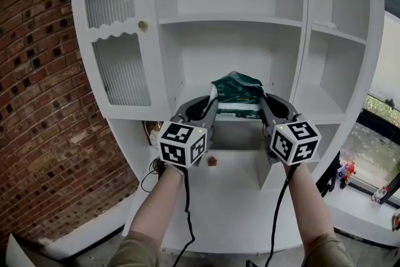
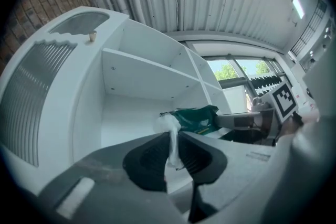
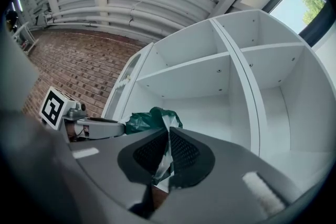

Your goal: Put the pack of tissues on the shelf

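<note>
A tall white shelf unit with open compartments fills the head view, with a brick wall to its left. A green-and-white pack of tissues is held up just in front of the middle compartment, seemingly clear of its board. Its long axis runs side to side between the two grippers. The left gripper has its jaws pinching the white wrapper at the pack's left end. The right gripper pinches the wrapper at the right end. Both hands are equally near, and the open shelf lies straight ahead, beyond the pack.
</note>
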{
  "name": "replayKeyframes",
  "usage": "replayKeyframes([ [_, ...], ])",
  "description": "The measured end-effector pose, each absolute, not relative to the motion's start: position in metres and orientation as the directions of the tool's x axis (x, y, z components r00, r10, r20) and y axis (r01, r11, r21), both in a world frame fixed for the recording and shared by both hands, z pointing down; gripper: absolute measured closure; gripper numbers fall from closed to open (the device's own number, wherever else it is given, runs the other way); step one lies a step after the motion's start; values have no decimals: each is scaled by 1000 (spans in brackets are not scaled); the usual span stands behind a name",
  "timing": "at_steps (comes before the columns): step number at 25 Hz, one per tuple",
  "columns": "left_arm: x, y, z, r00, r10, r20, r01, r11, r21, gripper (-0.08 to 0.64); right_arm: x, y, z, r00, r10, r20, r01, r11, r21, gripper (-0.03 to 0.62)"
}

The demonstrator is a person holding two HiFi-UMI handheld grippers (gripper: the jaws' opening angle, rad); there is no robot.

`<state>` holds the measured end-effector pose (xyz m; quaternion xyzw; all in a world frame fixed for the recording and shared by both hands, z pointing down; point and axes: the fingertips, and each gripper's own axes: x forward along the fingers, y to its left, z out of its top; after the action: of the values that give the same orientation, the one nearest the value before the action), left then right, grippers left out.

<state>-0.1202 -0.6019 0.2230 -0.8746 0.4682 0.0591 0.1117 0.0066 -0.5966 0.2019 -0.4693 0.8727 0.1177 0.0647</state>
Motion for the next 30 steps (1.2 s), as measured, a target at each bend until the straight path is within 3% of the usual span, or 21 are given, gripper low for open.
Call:
replayKeyframes([
  [19, -121, -656, 233, 517, -854, -55, -847, -501, -179, 499, -2, -660, 215, -515, -852, -93, -843, 484, 236, 583],
  [30, -115, -683, 259, 477, -872, 107, -845, -489, -216, 499, -3, -689, 239, -471, -880, 65, -834, 468, 292, 581],
])
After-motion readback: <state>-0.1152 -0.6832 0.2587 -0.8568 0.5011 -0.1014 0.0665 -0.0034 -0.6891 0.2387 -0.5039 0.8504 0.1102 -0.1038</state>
